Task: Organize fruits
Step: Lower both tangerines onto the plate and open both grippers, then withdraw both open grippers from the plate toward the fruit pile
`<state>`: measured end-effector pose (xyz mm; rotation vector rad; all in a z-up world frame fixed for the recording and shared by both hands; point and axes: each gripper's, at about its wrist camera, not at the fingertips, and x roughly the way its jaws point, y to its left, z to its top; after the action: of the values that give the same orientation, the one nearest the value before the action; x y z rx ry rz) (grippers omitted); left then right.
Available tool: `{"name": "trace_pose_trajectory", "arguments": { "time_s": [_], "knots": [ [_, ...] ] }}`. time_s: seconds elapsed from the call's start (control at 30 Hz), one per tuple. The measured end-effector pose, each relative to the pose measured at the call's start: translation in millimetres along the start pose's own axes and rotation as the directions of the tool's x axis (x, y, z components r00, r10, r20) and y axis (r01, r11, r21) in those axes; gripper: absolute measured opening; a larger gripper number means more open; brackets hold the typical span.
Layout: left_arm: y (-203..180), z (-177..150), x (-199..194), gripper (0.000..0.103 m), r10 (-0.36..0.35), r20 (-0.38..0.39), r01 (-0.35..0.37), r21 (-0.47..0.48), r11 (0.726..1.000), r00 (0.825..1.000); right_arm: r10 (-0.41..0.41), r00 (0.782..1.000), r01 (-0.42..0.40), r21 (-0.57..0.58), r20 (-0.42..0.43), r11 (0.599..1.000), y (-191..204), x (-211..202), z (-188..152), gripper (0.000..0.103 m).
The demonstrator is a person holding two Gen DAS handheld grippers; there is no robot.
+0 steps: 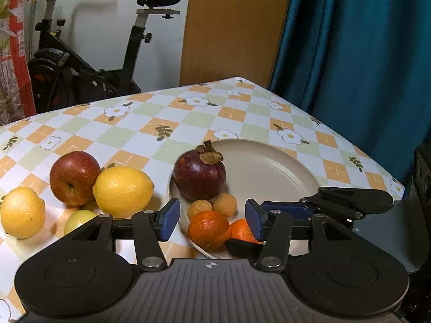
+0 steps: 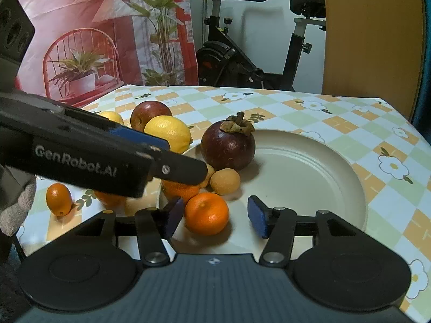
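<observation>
Left gripper [image 1: 212, 222] & right gripper [image 2: 215, 216] are each held open w/ pads clear of a mandarin [image 2: 207, 213] on the plate [image 2: 309, 167], near the mangosteen [image 2: 228, 145].

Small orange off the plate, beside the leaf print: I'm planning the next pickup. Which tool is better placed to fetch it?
Left tool, probably: it reaches in from the side where the small orange lies. The right tool sits over the plate, astride a mandarin.
</observation>
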<state>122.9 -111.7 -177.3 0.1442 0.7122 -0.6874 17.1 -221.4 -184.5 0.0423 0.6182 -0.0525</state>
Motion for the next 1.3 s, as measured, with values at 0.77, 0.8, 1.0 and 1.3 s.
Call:
{"name": "trace_pose_trajectory", "arguments": {
  "time_s": [0.77,0.8,1.0,1.3],
  "knots": [
    [26,0,-32,0.057,0.144,0.069,-0.139,-0.079,0.987,0.987,-0.019,0.995,0.017,0.026,0.098,1.000,-1,-15,5,0.074],
    [28,0,-34,0.057,0.151,0.071,-0.145,-0.084,0.986,0.986,-0.019,0.995,0.016,0.027,0.099,1.000,0,-15,6,0.074],
    [42,-2,-45,0.057,0.191,0.075,-0.181,-0.122,0.976,0.979,-0.014,0.995,0.011,0.028,0.101,1.000,2,-16,6,0.074],
    [52,-5,-60,0.057,0.232,0.102,-0.215,-0.149,0.965,0.967,-0.015,0.995,0.011,0.035,0.099,0.999,5,-16,7,0.074]
  ]
}}
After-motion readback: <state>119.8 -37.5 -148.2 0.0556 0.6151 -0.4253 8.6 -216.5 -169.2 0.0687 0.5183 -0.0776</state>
